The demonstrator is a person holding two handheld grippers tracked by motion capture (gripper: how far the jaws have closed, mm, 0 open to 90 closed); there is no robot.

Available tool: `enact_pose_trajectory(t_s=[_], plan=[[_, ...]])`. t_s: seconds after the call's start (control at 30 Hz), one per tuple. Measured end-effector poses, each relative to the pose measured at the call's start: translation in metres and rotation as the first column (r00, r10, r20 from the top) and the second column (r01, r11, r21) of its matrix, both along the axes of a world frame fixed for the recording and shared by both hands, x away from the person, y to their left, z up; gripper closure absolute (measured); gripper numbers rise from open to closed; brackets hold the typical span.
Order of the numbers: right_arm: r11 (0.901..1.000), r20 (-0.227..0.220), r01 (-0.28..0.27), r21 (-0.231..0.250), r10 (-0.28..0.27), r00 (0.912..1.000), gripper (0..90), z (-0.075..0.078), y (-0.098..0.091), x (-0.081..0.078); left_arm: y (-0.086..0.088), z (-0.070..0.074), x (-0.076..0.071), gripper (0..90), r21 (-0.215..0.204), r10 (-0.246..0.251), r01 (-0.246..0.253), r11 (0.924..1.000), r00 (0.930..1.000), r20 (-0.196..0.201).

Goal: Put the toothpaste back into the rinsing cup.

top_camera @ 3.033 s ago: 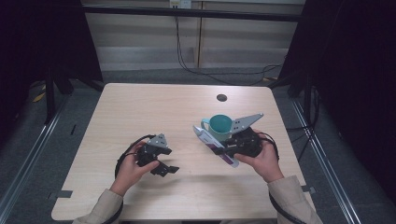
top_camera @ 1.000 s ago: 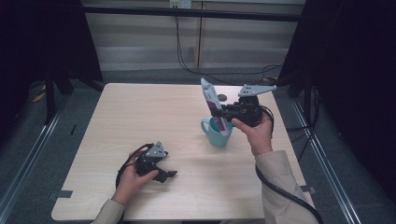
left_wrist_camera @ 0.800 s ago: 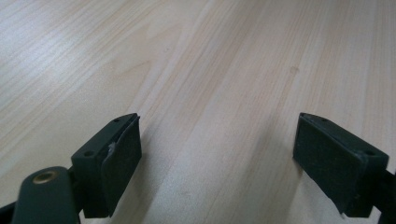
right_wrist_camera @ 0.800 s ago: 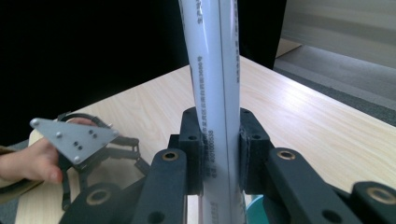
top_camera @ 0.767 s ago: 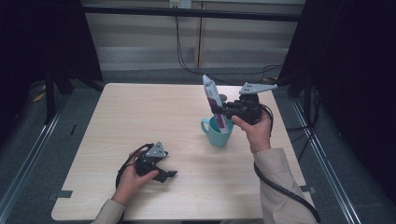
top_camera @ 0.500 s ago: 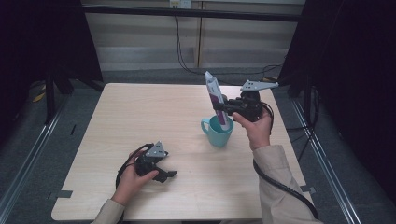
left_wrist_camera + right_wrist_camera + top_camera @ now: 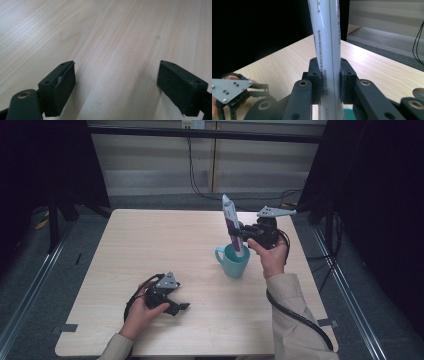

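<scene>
My right gripper (image 7: pixel 243 231) clamps the tube (image 7: pixel 232 222) upright over the mug (image 7: pixel 234 262); my left gripper (image 7: pixel 175 307) rests on the table (image 7: pixel 150 240), jaws apart, holding nothing.

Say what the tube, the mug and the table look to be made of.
Tube: probably soft plastic, white with a purple band; glossy sheen, printed text, and it is pinched between the jaws of the right gripper.
Mug: teal, smooth, thick rim and handle; ceramic or hard plastic, hard to tell.
Table: light wood or wood-look laminate, matte; straight grain lines.
</scene>
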State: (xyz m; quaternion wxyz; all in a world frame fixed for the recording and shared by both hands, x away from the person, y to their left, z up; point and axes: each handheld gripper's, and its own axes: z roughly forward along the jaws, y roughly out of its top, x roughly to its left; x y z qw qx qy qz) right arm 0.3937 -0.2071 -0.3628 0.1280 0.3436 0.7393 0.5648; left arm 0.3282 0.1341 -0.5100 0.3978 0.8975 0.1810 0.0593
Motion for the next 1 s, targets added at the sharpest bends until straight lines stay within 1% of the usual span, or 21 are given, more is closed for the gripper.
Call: enact_pose_trajectory(t_s=[0.03, 0.1, 0.27, 0.4, 0.57, 0.6, 0.8, 1.0], plan=[[1.0000, -0.002, 0.002, 0.008, -0.002, 1.0000, 74.8, -0.001, 0.000, 0.001, 0.000, 0.000, 0.000, 15.1, 0.000, 0.000, 0.000, 1.0000, 1.0000, 0.000], [0.9999, 0.001, 0.010, 0.004, -0.010, 1.0000, 74.8, -0.002, -0.001, 0.002, 0.000, 0.000, 0.000, 15.1, 0.000, 0.000, 0.000, 1.0000, 1.0000, 0.000], [0.9997, 0.001, 0.020, 0.012, -0.020, 0.9998, 74.7, -0.004, -0.004, 0.005, 0.000, 0.000, 0.000, 15.1, -0.001, 0.001, -0.001, 1.0000, 1.0000, 0.000], [0.9996, -0.002, 0.029, 0.003, -0.029, 0.9996, 74.7, -0.008, -0.005, 0.006, 0.000, 0.000, 0.000, 15.1, -0.001, 0.001, -0.001, 1.0000, 1.0000, -0.001], [0.9994, -0.005, 0.035, 0.003, -0.035, 0.9994, 74.7, -0.015, -0.007, 0.007, 0.000, 0.000, 0.000, 15.1, 0.000, 0.001, -0.001, 1.0000, 1.0000, -0.002], [0.9993, 0.002, 0.037, -0.003, -0.037, 0.9993, 74.7, -0.017, -0.007, 0.007, 0.000, 0.000, 0.000, 15.1, 0.002, -0.001, 0.001, 1.0000, 1.0000, -0.003], [0.9992, -0.008, 0.039, 0.003, -0.039, 0.9992, 74.7, -0.024, -0.008, 0.008, 0.000, 0.000, 0.000, 15.1, 0.009, -0.005, 0.005, 0.9999, 1.0000, -0.001], [0.9991, -0.014, 0.039, -0.014, -0.040, 0.9991, 74.6, -0.033, -0.006, 0.009, 0.000, 0.001, 0.000, 15.1, 0.008, -0.005, 0.005, 1.0000, 1.0000, -0.001]])
